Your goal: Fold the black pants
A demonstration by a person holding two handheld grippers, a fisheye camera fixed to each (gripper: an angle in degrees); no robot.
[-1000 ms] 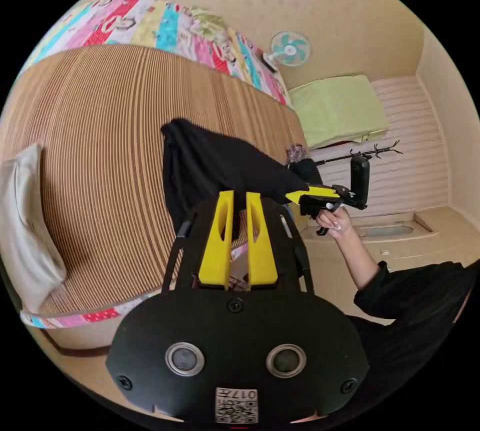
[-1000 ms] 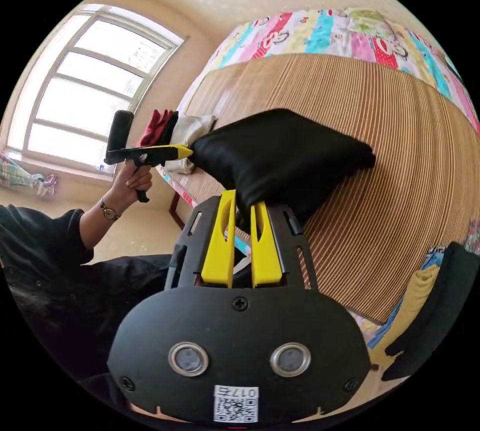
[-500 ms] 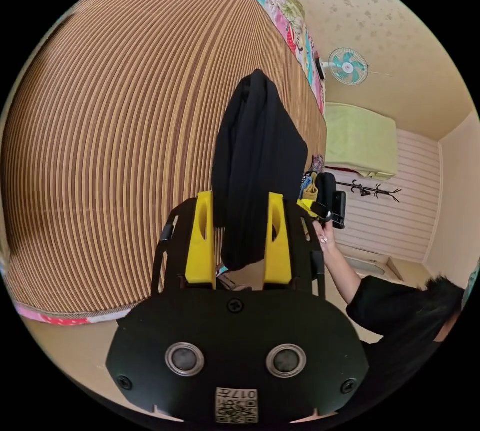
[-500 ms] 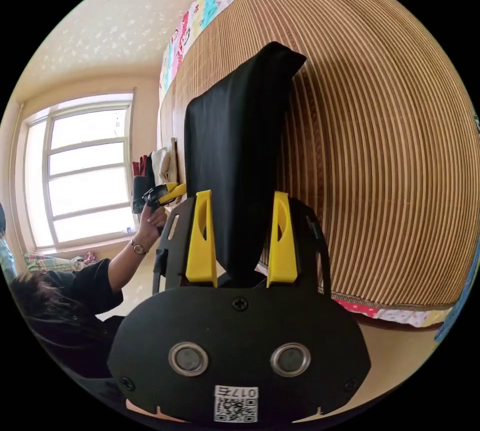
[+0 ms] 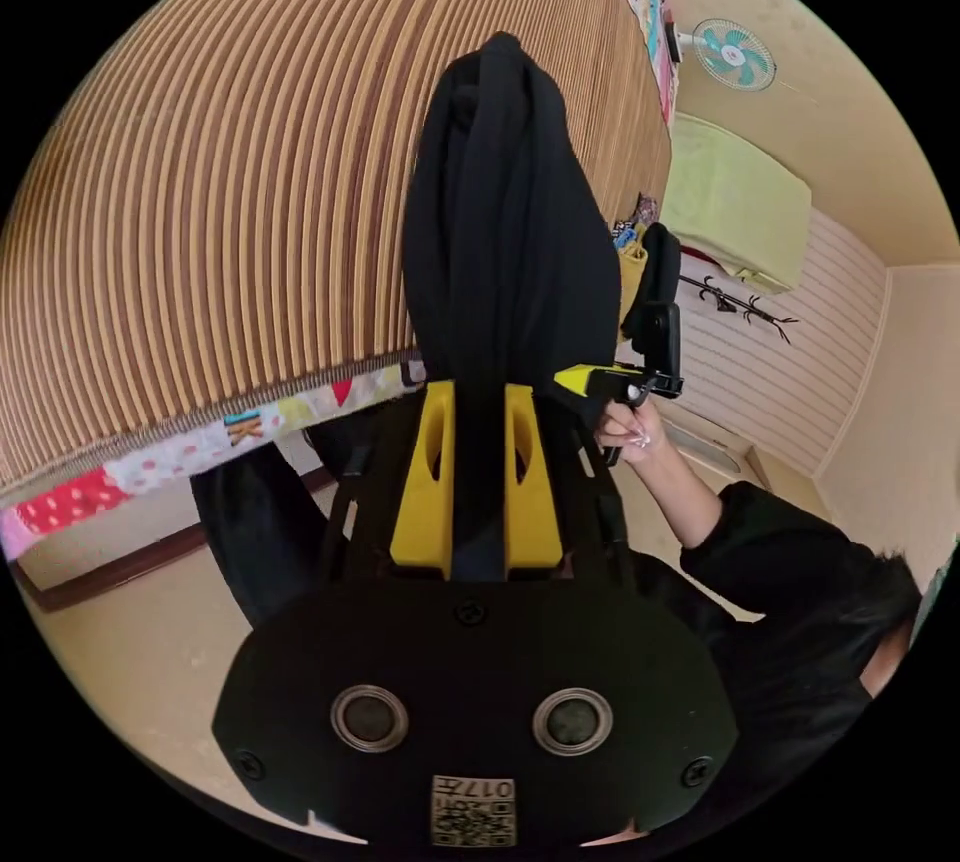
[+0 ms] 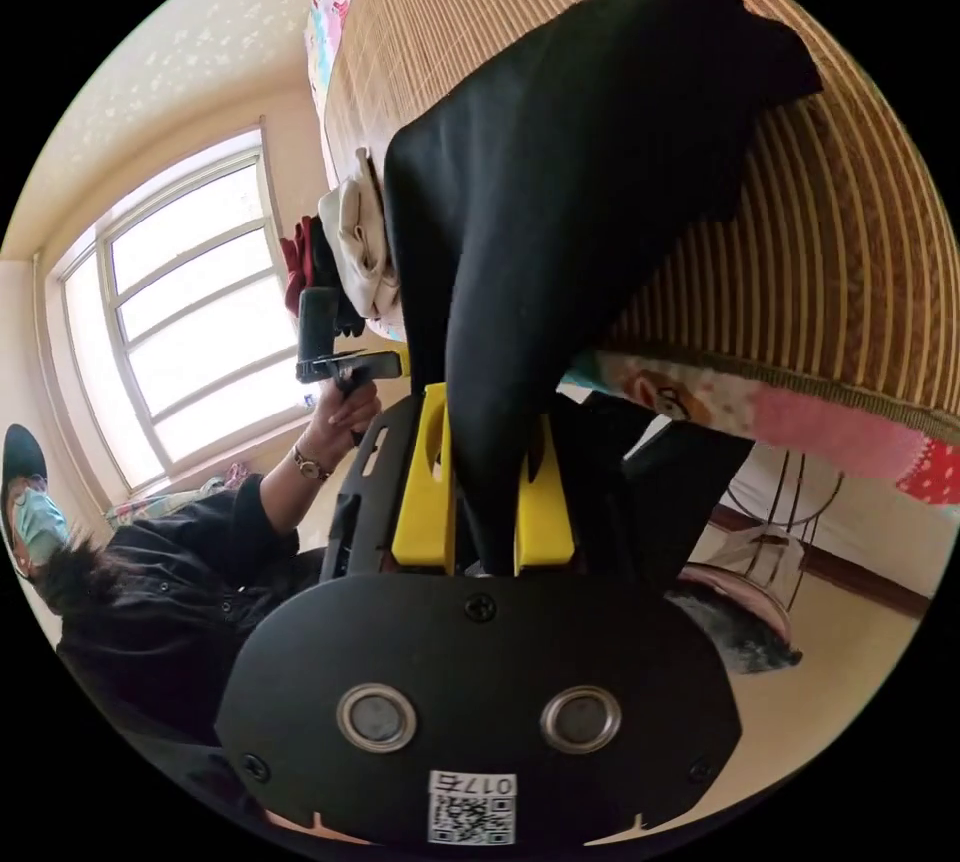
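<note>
**Clerk:** Item one, black pants (image 5: 505, 232). Location?

**Keeper:** Partly on the bed, draped across the striped bamboo mat (image 5: 220, 172) and running off its near edge. In the left gripper view the cloth rises as a narrow, bunched column from the jaws up onto the mat. In the right gripper view the same pants (image 6: 590, 172) show as a broad smooth panel with one corner far up the mat.

**Clerk:** Item two, left gripper (image 5: 478, 402). State?

**Keeper:** Yellow jaws drawn in and pressing black cloth from both sides; clamped on the pants.

**Clerk:** Item three, right gripper (image 6: 487, 412)?

**Keeper:** Same entry. Jaws close together with the fabric pinched between them. It also appears in the left gripper view, gripped by the person's hand (image 5: 625, 427) beside the cloth.

**Clerk:** Surroundings?

**Keeper:** Patchwork bedsheet (image 5: 150, 462) edging the mat; wall fan (image 5: 735, 54); green bedding (image 5: 735, 202); window (image 6: 190, 302); a pale pillow (image 6: 360, 247) near the mat's end.

**Clerk:** Progress?

**Keeper:** Judged partial. The pants look gathered lengthwise and held at one end by both grippers. No flat, squared stack lies on the mat yet. Remaining, by estimate: lay the cloth down, fold it across, release.
</note>
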